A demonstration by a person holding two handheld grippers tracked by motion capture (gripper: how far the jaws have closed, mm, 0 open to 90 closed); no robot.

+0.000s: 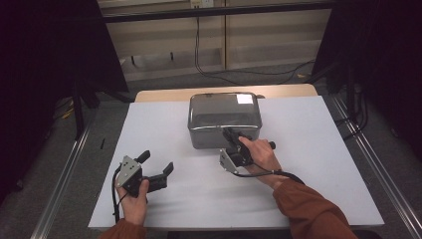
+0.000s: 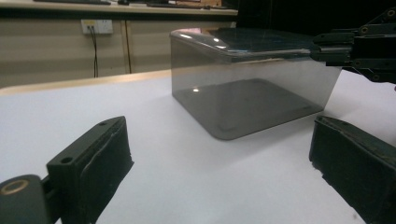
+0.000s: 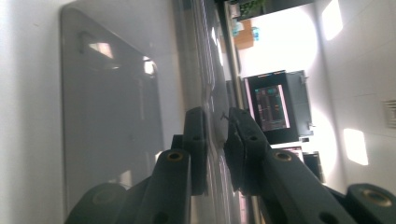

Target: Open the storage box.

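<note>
Clearly the right gripper (image 1: 232,136) pinches the grey box's (image 1: 224,117) six-o'clock rim for grip; the left gripper (image 1: 157,165) waits wide open, empty, at eight o'clock.

both forearms wear rust-orange sleeves (image 1: 311,209), loose and creased at the cuff. the left gripper (image 1: 158,167) is black with two blocky jaws, a grey three-cornered plate (image 1: 128,166) with small dark screw holes on top, and a black cable down its side. the right gripper (image 1: 231,135) is black too, with its own grey plate and a thick black cable (image 1: 278,174). up close, the jaws show ribbed inner pads (image 2: 112,156), round screw holes and brass-coloured pivot rings (image 3: 174,156).
</note>
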